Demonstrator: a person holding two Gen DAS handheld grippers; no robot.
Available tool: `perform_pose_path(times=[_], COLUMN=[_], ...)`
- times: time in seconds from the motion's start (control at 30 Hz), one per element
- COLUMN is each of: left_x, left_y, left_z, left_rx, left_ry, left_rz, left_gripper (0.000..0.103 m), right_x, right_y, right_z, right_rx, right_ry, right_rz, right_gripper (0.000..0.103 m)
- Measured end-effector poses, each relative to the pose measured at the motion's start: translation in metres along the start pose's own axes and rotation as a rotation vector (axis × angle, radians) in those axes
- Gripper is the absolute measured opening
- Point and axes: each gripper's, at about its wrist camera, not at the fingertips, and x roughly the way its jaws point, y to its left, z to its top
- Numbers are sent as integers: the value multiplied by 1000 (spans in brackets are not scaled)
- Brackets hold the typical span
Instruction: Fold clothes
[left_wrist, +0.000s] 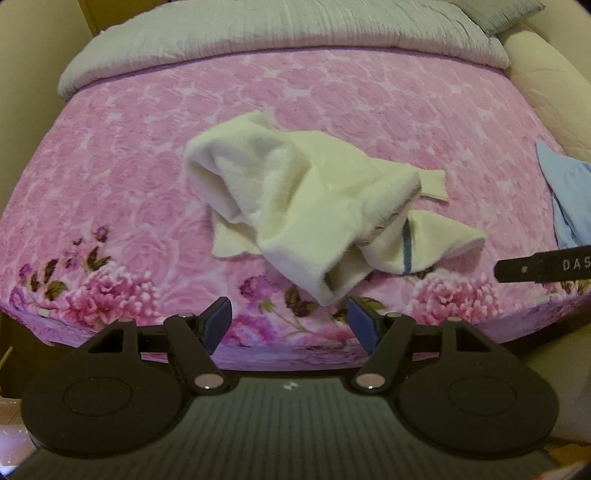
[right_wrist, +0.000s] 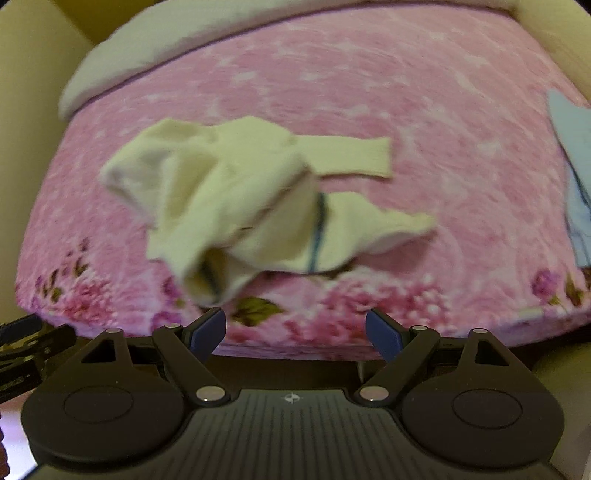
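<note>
We find the crumpled cream fleece garment with a blue stripe (left_wrist: 314, 206) bunched near the middle of the pink rose-patterned plush blanket (left_wrist: 110, 177), which we take as our landmark. Nothing is folded yet; we judge the task at its start.

Left gripper (left_wrist: 290, 319): jaws released, wide apart, holding nothing. It hangs off the blanket's near edge. The garment lies straight ahead of it, and its lowest hanging tip points almost into the gap between the blue pads (left_wrist: 218, 321), close but apart.

Right gripper (right_wrist: 295, 328): jaws likewise spread and empty, also off the blanket's near edge. In its view, which is blurred, the garment (right_wrist: 236, 199) lies ahead and to the left; the nearest cloth tip sits just above the left pad.

Long axis: the heap runs on a diagonal, from its bulky far-left end towards the near edge. A narrow sleeve (right_wrist: 347, 155) stretches out to the right, and a second flap reaches right nearer the floral border.

Judgement: the left gripper is nearer the near tip, and the right gripper better placed for the sleeve side. We would spread the garment flat first.

Also noted: a pale blue cloth (left_wrist: 565, 199) at the blanket's right edge, well apart from the garment, and a grey quilted cover (left_wrist: 277, 33) along the far edge.
</note>
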Motion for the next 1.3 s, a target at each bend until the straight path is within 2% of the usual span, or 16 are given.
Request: perform_pose_path(times=[0.13,0.47,0.73,0.9,1.03,1.1,1.17,1.23,1.3], left_x=[23,98,158,188,225,251,278,275,255], left_y=[-21,-100,-149,-166,-179,-185,-183,-169,-147], left_z=[13,82,124,147,167,171,163,150,136], left_rx=[1,-23,-23,-41,-61,-33,15,2,-17], left_ry=[34,103,122,108,106,149,245,265,247], left_rz=[-14,-28,-47,-49,17,71,113,95,88], left_gripper=[66,73,77,82,87,78,16,12,12], right_x=[12,59,93,105,113,115,117,118,121], right_y=[-36,-102,-155,-173,-186,-190,-191,-190,-185], right_z=[18,106,169,191,202,205,206,208,209], right_rx=[35,-14,-6,13,20,21,20,18,12], right_ry=[21,119,144,150,150,154,161,166,176], right_rz=[-13,-2,-49,-75,-108,-118,-122,-118,-110], right_gripper=[85,85,84,84,85,85,85,85,85])
